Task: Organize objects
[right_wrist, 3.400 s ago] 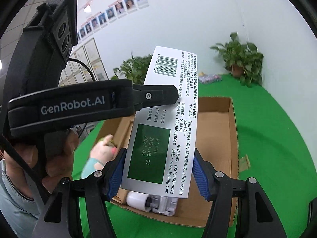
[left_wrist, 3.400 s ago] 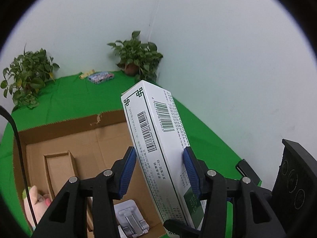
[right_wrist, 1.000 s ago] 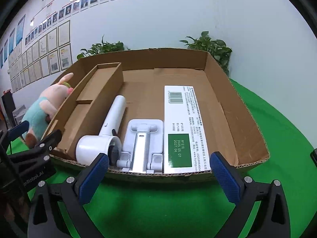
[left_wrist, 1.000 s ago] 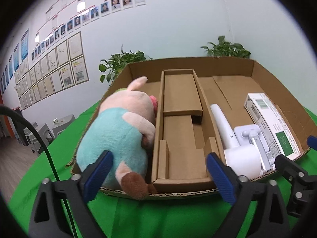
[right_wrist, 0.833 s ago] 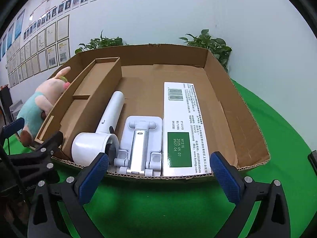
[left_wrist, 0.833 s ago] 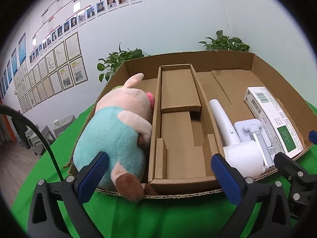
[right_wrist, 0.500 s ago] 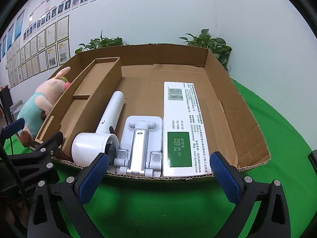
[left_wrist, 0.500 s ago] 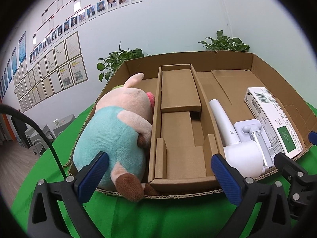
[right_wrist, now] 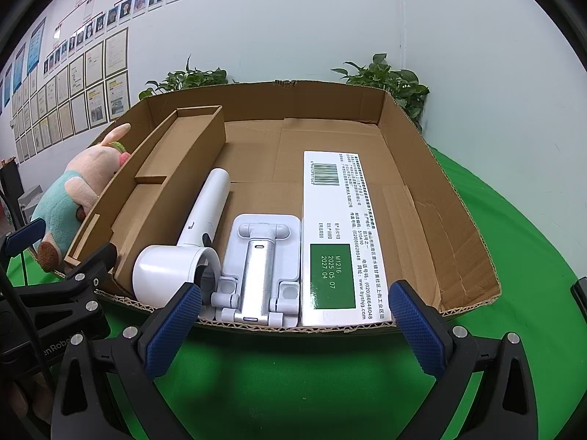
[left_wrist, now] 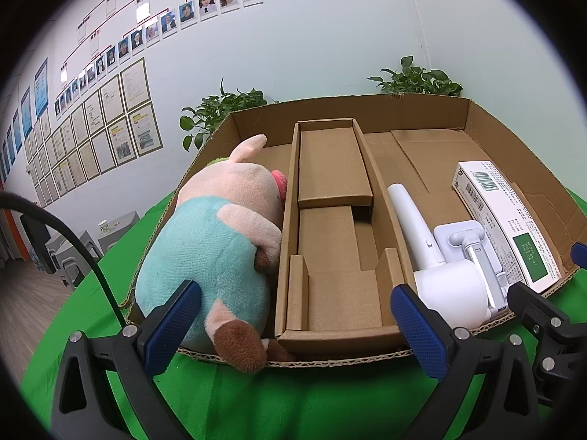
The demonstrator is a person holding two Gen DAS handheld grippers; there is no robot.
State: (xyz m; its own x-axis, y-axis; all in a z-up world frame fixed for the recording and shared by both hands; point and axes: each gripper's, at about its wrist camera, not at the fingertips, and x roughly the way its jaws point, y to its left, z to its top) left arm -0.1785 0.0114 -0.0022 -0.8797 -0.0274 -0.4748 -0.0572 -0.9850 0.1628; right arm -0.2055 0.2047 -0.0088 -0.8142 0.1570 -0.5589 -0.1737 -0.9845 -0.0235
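Cardboard fills both views: a shallow brown corrugated tray (left_wrist: 488, 135) on the green-clothed desk (left_wrist: 293, 396).

Left wrist view. We see our left gripper (left_wrist: 293, 326) with its blue-padded fingers (left_wrist: 172, 326) spread wide and holding nothing, hovering just short of the tray's near wall. A pink-and-teal plush pig (left_wrist: 216, 242) lies in the left compartment, its brown foot over the front edge. A folded brown cardboard insert (left_wrist: 334, 227) takes the middle. Right of it lie a white handheld dryer-shaped device (left_wrist: 436, 256), a white folding stand (left_wrist: 477, 253) and a long white carton with a green label (left_wrist: 502, 216).

Right wrist view. Our right gripper (right_wrist: 293, 326) is likewise spread wide and empty, off the tray's near edge. The carton (right_wrist: 337, 234) lies flat, barcode up, touching the folding stand (right_wrist: 256, 271), which lies just beside the white device (right_wrist: 190, 242). The plush (right_wrist: 73, 190) shows beyond the insert (right_wrist: 161, 183). Bare tray floor lies right of the carton.

Step, as we judge it: the carton's placing is finished and both grippers stand clear. The next move calls for finding whatever is unsorted; none shows in these views, so the task may be near done.

Against 3.4 s ago: both grippers then clamped the carton, tilted above the tray. Now it rests inside. Over the last half second nothing has shifted.
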